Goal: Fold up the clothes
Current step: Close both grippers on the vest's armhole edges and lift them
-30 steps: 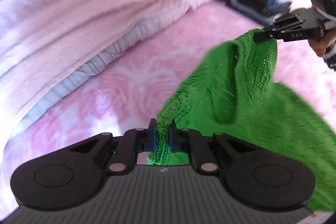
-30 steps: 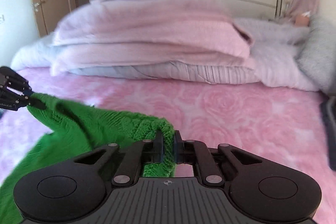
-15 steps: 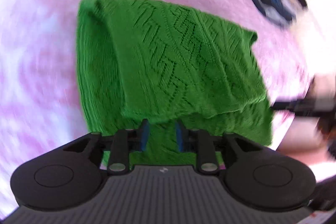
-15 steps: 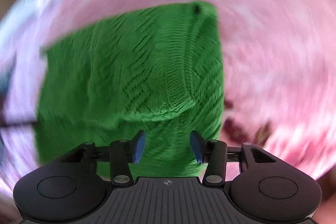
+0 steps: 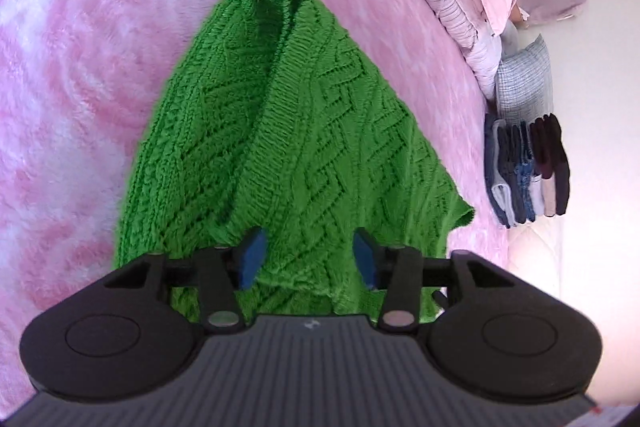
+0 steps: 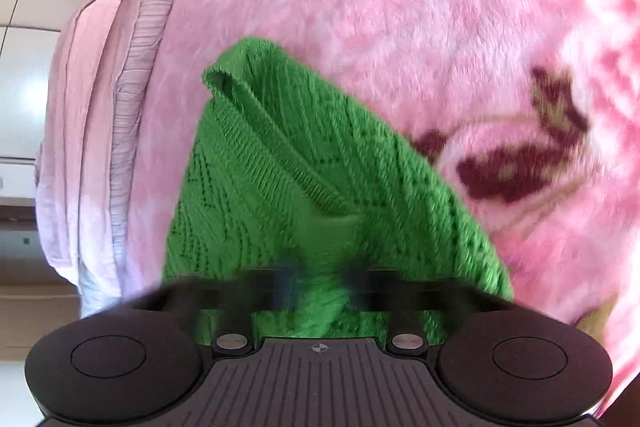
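Green knit sweater lies bunched on the bed. Left tongs stand apart, closing, gripping nothing. Right tongs are closing, blurred; grip uncertain. A partial pinch may drag the fold askew.

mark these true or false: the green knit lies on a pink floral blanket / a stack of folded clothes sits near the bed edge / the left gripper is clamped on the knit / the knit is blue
1. The green knit lies on a pink floral blanket. True.
2. A stack of folded clothes sits near the bed edge. True.
3. The left gripper is clamped on the knit. False: its pads stand apart, the knit lying between and under them.
4. The knit is blue. False: it is green; only the pads are blue.
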`<state>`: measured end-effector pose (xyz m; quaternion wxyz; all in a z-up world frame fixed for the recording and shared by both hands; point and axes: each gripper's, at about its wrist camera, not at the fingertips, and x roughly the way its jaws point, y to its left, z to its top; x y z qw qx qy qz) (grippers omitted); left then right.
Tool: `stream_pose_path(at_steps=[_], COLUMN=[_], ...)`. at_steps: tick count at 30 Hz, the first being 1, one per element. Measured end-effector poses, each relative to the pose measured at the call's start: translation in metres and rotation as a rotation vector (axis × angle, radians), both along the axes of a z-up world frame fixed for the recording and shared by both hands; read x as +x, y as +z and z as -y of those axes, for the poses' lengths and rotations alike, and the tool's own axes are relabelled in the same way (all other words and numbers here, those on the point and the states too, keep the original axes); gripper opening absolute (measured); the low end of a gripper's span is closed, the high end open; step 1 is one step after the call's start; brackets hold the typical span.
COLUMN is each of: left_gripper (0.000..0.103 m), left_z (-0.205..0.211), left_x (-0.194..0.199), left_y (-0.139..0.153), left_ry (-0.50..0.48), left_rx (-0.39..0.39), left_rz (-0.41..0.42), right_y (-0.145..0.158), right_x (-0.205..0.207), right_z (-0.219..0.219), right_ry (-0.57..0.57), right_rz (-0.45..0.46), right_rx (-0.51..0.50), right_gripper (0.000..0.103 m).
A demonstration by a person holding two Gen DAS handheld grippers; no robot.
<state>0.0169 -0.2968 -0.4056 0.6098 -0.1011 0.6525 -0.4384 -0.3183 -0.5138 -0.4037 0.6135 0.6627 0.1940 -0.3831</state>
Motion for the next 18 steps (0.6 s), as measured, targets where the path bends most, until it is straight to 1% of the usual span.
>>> stream_pose_path(at_steps=[1, 3, 5, 7, 9, 10, 11, 13, 14, 15, 16, 18], left_gripper=[0.002, 0.000, 0.000, 0.000, 0.000, 0.000, 0.000, 0.000, 0.001, 0.010, 0.025, 0.042], left_z=[0.002, 0.001, -0.009, -0.024, -0.040, -0.044, -0.048, -0.048, -0.048, -0.048, -0.045, -0.040], left_x=[0.000, -0.001, -0.002, -0.003, -0.006, -0.008, -0.010, -0.014, -0.016, -0.017, -0.018, -0.019], left_y=[0.000, 0.004, 0.018, 0.031, 0.041, 0.043, 0.043, 0.037, 0.033, 0.029, 0.023, 0.013], left_ry=[-0.007, -0.019, -0.010, -0.003, 0.001, -0.006, -0.013, -0.003, 0.017, 0.046, 0.081, 0.153], left_rx=[0.005, 0.025, 0.001, -0.009, 0.011, 0.020, 0.023, 0.025, 0.028, 0.028, 0.018, 0.013], left_rz=[0.023, 0.073, 0.133, 0.179, 0.225, 0.232, 0.219, 0.153, 0.125, 0.099, 0.066, 0.021], right_y=[0.007, 0.026, 0.044, 0.053, 0.050, 0.047, 0.043, 0.035, 0.031, 0.028, 0.028, 0.022], right_x=[-0.002, -0.010, -0.016, -0.018, -0.016, -0.017, -0.014, -0.014, -0.012, -0.009, -0.009, -0.010], right_z=[-0.001, -0.004, -0.009, -0.015, -0.019, -0.018, -0.016, -0.017, -0.016, -0.015, -0.013, -0.013], right_ry=[0.016, 0.033, 0.061, 0.110, 0.156, 0.172, 0.173, 0.149, 0.140, 0.141, 0.144, 0.146], right_rz=[-0.016, -0.007, 0.019, 0.036, 0.015, 0.000, -0.014, -0.009, -0.011, -0.024, -0.034, -0.041], right_rx=[-0.031, -0.109, -0.150, -0.166, -0.156, -0.156, -0.148, -0.120, -0.117, -0.120, -0.118, -0.097], right_gripper=[0.006, 0.006, 0.006, 0.006, 0.006, 0.006, 0.006, 0.006, 0.006, 0.006, 0.007, 0.007])
